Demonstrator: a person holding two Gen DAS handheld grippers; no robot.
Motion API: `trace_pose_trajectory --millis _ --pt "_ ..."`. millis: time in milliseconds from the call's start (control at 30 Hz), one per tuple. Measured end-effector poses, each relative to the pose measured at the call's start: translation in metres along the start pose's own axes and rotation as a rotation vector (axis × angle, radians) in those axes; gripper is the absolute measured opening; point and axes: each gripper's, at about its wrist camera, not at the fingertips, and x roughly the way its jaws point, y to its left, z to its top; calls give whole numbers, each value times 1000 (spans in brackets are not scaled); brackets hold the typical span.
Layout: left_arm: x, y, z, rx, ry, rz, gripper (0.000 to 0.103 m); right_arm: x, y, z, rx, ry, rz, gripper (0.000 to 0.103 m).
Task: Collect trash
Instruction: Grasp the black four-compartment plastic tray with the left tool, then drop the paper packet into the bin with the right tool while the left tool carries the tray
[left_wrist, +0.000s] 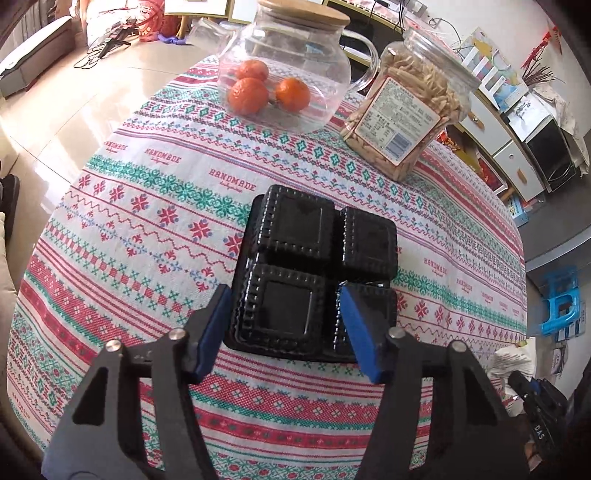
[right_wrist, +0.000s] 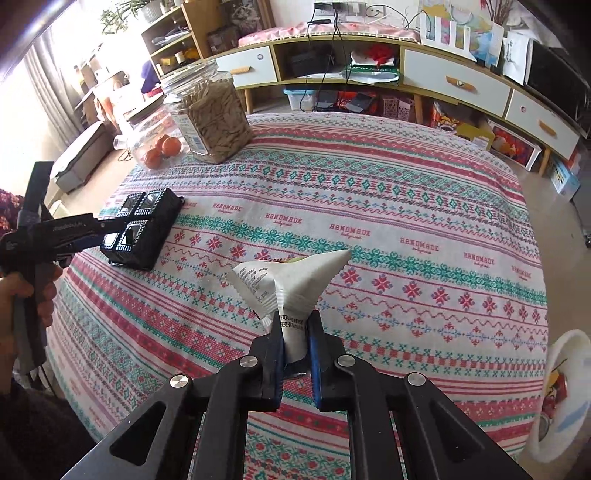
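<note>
Left tool (left_wrist: 284, 314): wide open, blue pads on either side of the tray's near corner, holding nothing.
Black tray (left_wrist: 314, 273): shiny plastic, four square cups with bumpy edges, low in the middle of the frame.
Right tool (right_wrist: 295, 343): squeezed tight on the wrapper.
Wrapper (right_wrist: 291, 284): white, crinkly, zigzag edges, sticking up from the pads.
Surface (right_wrist: 406, 240): woven cloth, red and green stripes.
Jar (left_wrist: 402, 107): clear plastic, full of seeds, upper right.

hand-held gripper (left_wrist: 284, 295): black arms; blue pads (left_wrist: 356, 325); silver screws
</note>
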Motion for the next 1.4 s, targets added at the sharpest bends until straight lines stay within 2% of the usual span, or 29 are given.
trace_pose_trajectory --millis 33,467,600,933,1400 --pt "0 1 0 -4 -13 3 53 -2 -4 0 4 -2 -1 11" --pt "-6 -6 -6 54 -50 8 49 -28 -45 -14 91 -39 10 11" --pt "-19 -17 -10 71 -64 -29 48 -43 -62 -16 120 -71 -5 11" --pt "-48 -86 -39 210 -98 -111 48 -73 -115 -37 191 -122 -58 12" --pt "-45 -191 -83 390 -64 -215 48 -121 -246 -98 429 -141 -176 12"
